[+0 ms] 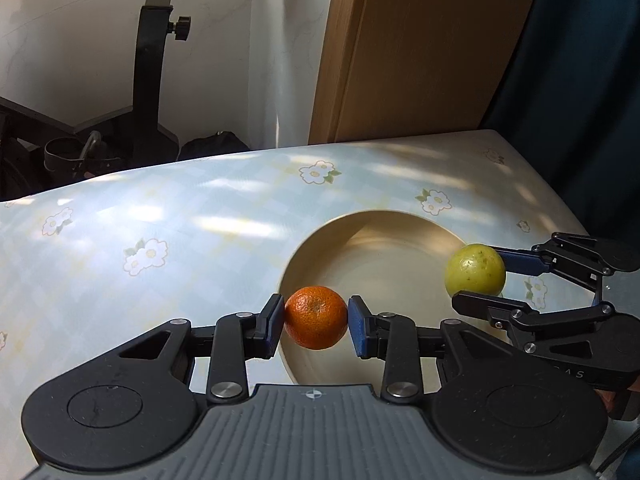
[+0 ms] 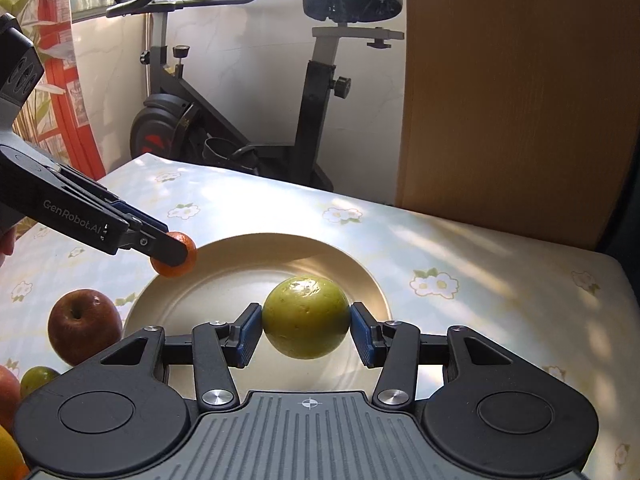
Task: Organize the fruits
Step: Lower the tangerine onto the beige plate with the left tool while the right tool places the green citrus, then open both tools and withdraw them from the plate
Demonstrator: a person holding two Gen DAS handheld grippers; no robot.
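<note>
Now holding an orange in the left tool, closed on it, over the plate's near-left rim. Gripping a green fruit in the right tool, above the plate's middle. Just straight down to drop both.

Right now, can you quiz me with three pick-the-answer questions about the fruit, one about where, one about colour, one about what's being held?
1. Where is the red apple?
A. on the plate
B. on the tablecloth beside the plate
C. in a gripper

2. What colour is the fruit in the right gripper?
A. yellow-green
B. purple
C. red

3. What is the left gripper doing?
A. hanging open with nothing
B. lying on the table
C. pinching the orange

Answers: 1 B, it sits on the tablecloth left of the plate. 2 A, the green fruit sits between the blue pads. 3 C, both fingers press the orange.
</note>
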